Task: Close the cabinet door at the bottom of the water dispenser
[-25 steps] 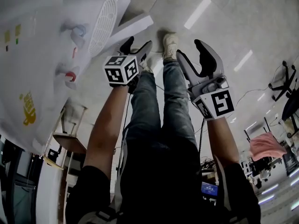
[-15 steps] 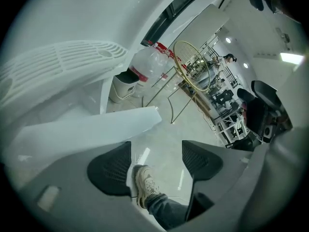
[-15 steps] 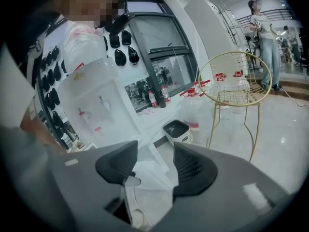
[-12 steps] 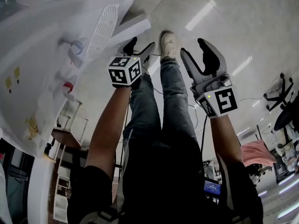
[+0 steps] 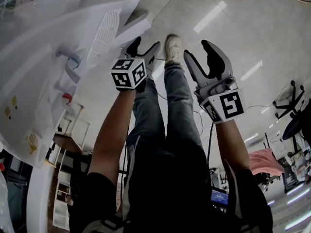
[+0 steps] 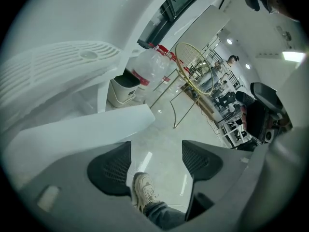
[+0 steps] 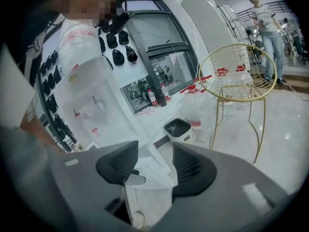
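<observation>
A: Door, where?
B: Door (image 5: 141, 27) open, swung out from the foot of the dispenser (image 5: 43, 81). It's at the upper left in the head view, low over the floor (image 5: 233, 38).

A: Left tool?
B: Left tool (image 5: 144, 51) has its jaws wide and nothing between them. Only a shoe (image 6: 144, 190) and floor show through the gap. Its tips are near the door's edge, and in its own view the door sits up-left of the left jaw. Can't tell if they touch.

A: Right one?
B: Right tool (image 5: 200, 57) has its jaws apart, a bit narrower, gripping nothing. It's held out over the person's leg (image 5: 180, 106), well apart from the dispenser. Its view faces the dispenser front, and the door shows through the gap, beyond the jaws.

A: Anything else?
B: Gold wire chair (image 7: 231, 71), a bin (image 7: 178, 129) and a bottle (image 6: 150, 69) on the floor beyond the dispenser.
</observation>
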Available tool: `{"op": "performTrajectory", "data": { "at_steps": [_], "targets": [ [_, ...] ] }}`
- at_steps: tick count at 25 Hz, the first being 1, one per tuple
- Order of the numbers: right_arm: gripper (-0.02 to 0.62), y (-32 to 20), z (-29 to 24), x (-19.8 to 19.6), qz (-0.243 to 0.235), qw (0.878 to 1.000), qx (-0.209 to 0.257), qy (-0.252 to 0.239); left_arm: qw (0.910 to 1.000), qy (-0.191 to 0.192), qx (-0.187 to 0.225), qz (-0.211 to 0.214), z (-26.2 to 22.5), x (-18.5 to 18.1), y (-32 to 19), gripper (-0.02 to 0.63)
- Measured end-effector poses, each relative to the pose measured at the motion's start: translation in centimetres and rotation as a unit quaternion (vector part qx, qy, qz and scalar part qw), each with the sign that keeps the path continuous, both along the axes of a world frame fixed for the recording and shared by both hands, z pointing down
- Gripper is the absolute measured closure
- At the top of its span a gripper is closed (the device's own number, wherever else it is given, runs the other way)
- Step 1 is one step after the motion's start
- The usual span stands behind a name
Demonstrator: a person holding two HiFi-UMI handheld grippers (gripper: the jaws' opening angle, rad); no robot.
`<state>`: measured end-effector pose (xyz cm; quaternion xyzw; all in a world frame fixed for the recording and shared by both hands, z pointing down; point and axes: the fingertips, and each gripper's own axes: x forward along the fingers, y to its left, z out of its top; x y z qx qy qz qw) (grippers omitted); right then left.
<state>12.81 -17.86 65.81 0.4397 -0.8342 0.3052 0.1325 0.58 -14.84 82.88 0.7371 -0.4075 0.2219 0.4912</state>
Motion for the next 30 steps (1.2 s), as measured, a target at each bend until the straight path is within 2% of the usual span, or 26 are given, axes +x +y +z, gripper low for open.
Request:
{"op": "performTrajectory", "data": {
  "at_steps": [9, 17, 30],
  "targets": [
    [0.377, -2.0, 0.4, -0.2, -0.008, 1.0, 0.009, -0.008, 0.9998, -0.005, 0.016, 0.006, 0.1, 1.0, -2.6, 0.249],
    [0.377, -4.1, 0.6, -1.0, -0.014, 1.0, 0.011, -0.016, 0.9994, -0.013, 0.031, -0.009, -0.2, 0.6, -4.7, 0.233],
    [0.377, -5.2, 0.7, -2.3, -0.062, 0.998, 0.01, -0.013, 0.9982, -0.016, 0.048, -0.032, -0.6, 0.6, -7.8, 0.215]
  ]
}}
